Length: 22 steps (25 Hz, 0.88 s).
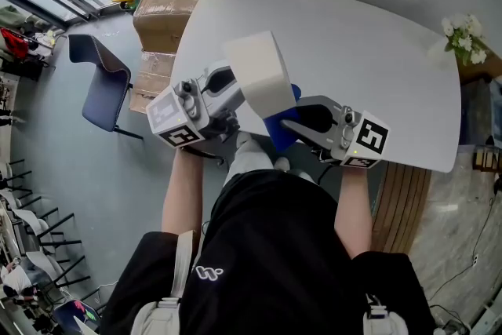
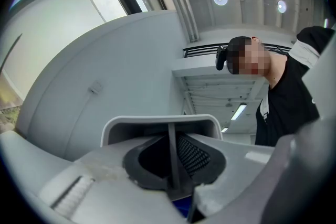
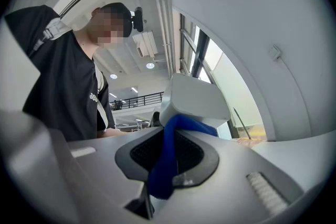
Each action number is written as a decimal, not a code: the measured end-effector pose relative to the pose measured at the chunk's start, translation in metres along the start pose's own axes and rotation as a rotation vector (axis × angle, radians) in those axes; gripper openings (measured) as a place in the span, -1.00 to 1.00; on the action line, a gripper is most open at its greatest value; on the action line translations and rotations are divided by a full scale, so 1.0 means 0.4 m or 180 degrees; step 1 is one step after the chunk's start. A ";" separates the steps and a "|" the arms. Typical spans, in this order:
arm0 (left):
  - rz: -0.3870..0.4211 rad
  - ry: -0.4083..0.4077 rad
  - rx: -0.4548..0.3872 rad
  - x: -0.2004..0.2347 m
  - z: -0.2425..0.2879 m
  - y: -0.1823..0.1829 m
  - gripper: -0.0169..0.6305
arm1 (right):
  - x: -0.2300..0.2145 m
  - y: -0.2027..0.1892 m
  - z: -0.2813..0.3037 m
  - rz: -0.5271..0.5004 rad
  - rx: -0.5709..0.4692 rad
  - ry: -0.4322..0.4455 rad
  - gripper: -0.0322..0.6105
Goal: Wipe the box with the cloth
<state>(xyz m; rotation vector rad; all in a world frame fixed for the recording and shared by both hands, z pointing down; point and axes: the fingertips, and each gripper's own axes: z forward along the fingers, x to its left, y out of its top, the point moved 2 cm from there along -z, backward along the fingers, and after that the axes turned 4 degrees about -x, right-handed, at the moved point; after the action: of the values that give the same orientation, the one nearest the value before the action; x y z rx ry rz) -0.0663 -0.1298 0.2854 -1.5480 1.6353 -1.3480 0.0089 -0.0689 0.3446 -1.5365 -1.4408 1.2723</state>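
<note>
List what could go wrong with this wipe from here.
1. The left tool pinches the box by one thin wall only, and the box appears to be held up in the air. Wiping pressure may twist it loose.
2. The right tool holds the cloth as a narrow bunched strip. It may slip out, or bare jaws may scrape the box.

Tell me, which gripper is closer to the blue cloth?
Right. The right gripper pinches the blue cloth between its fingers, against the white box. The left gripper holds the box instead, on the cloth's left side.
</note>
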 end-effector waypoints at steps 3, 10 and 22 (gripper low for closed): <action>-0.0012 0.0109 0.0013 0.017 -0.014 -0.003 -0.79 | 0.009 -0.004 0.007 -0.0004 0.0014 0.0030 -0.73; 0.0025 0.0361 0.0131 0.050 -0.044 -0.021 -0.79 | 0.030 0.006 0.019 -0.0034 -0.0005 0.0130 -0.73; 0.0174 0.0529 0.0693 0.057 -0.092 -0.121 -0.80 | 0.041 0.064 0.042 -0.0165 -0.0211 0.0152 -0.73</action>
<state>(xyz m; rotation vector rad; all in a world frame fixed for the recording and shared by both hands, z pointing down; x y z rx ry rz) -0.0825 -0.1332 0.3481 -1.2861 1.5547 -1.6027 0.0000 -0.0596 0.3124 -1.5522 -1.4960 1.1603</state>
